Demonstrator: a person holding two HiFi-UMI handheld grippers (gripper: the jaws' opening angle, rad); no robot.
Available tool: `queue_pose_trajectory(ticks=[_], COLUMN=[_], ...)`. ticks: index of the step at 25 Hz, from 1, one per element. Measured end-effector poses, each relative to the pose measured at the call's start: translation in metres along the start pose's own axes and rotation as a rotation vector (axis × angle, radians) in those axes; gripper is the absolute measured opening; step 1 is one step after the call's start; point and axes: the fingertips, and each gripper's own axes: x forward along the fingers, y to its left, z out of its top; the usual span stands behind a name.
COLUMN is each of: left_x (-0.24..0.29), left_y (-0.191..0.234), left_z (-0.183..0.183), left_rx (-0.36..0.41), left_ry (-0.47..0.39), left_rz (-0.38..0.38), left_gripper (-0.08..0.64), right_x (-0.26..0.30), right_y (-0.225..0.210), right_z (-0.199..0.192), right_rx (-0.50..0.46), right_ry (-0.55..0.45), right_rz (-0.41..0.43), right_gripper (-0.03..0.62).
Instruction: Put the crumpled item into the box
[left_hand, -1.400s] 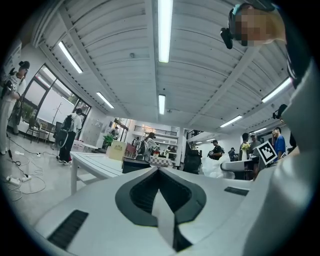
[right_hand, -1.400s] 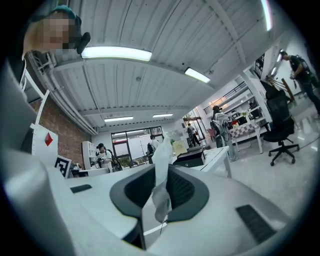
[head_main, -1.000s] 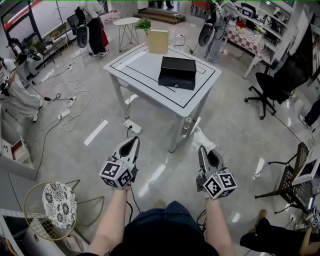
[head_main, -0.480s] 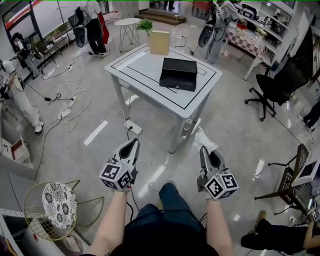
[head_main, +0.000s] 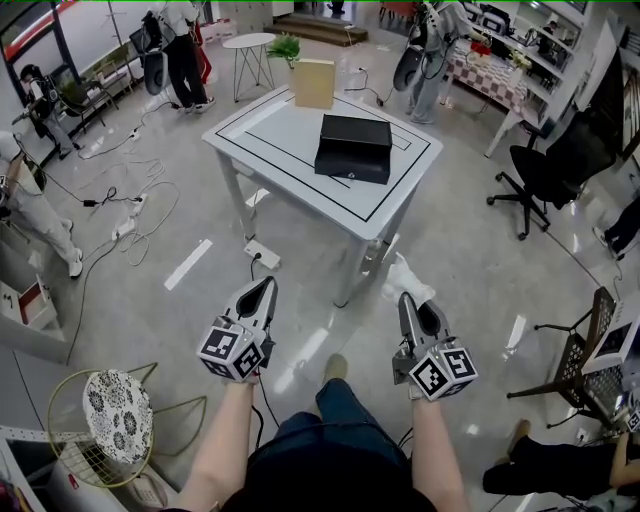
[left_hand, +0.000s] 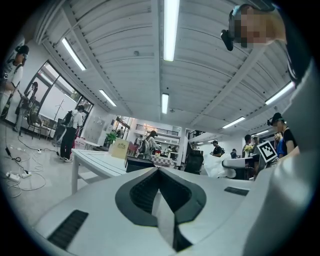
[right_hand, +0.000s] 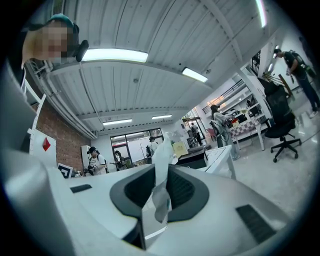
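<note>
crumpled item (head_main: 405, 278) clamped between jaws of the right gripper (head_main: 404, 298), poking past their far tips; left gripper (head_main: 269, 282) pressed together; black box (head_main: 354, 147) far off on the table (head_main: 268, 133).

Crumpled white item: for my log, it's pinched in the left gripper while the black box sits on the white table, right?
No: the right gripper pinches the crumpled white item, per the right gripper view; the black box sits on the white table.

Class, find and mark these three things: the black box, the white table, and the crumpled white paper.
black box (head_main: 353, 140), head view, middle of its lid.
white table (head_main: 272, 133), head view, bare top beside the box.
crumpled paper (right_hand: 161, 165), right gripper view, part between the jaws.
</note>
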Motion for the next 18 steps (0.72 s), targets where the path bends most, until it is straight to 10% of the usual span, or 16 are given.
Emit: queue_pose_trajectory(ticks=[18], left_x=[0.075], left_y=[0.043], left_z=[-0.002], left_rx=[-0.014], left_ry=[0.03], left_rz=[0.013], left_gripper=[0.0], right_x=[0.078], right_y=[-0.045], right_z=[0.006], right_rx=[0.047], right_ry=[0.008], right_rz=[0.001], right_gripper=[0.058])
